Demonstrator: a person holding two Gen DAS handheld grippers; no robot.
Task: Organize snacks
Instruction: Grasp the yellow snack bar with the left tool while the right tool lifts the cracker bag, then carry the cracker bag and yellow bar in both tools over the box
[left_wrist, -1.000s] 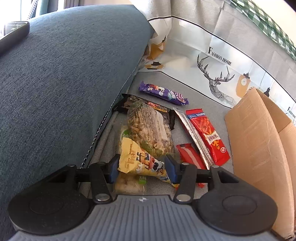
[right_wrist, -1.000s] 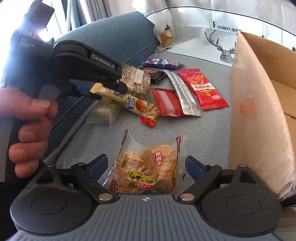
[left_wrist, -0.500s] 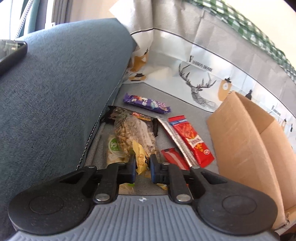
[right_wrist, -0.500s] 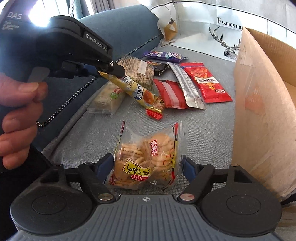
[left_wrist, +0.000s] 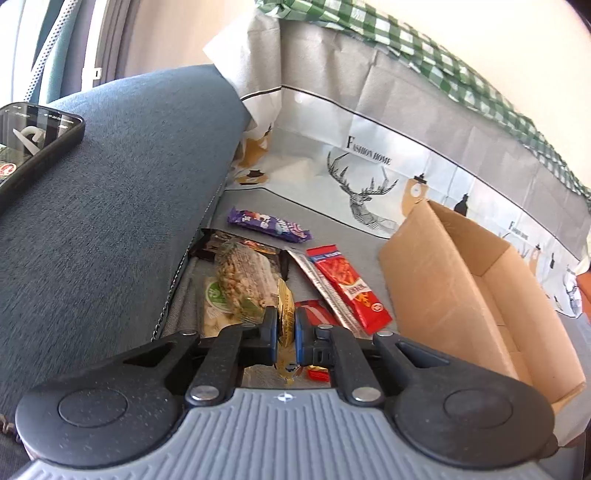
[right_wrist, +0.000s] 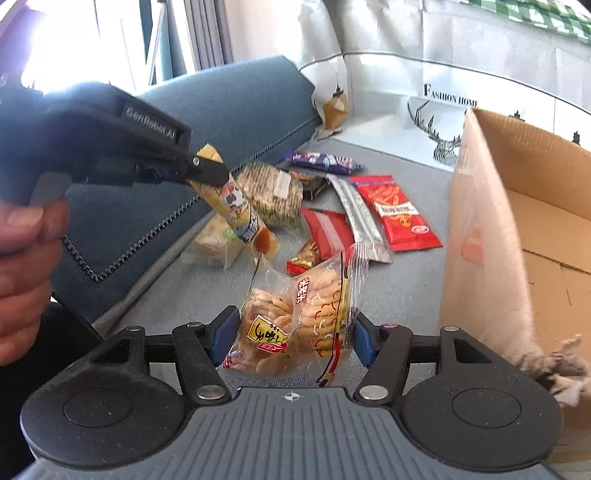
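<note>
The left gripper (left_wrist: 285, 332) pinches the light, crinkly yellow snack packet (right_wrist: 236, 210) lifted at ten o'clock, while the right gripper (right_wrist: 291, 338) is closing around the clear cracker bag (right_wrist: 295, 317), fragile, slippery, best squeezed gently by its sides.

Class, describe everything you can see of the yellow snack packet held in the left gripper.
The yellow snack packet is a long, narrow, glossy plastic wrapper, printed with a cartoon figure, blue lettering and an orange patch near its lower end. The left gripper is shut on its upper part, crumpling it between the blue pads. It hangs tilted, lower end down, lifted clear of the grey seat, above the other snacks. Nothing else appears to touch it.
</note>
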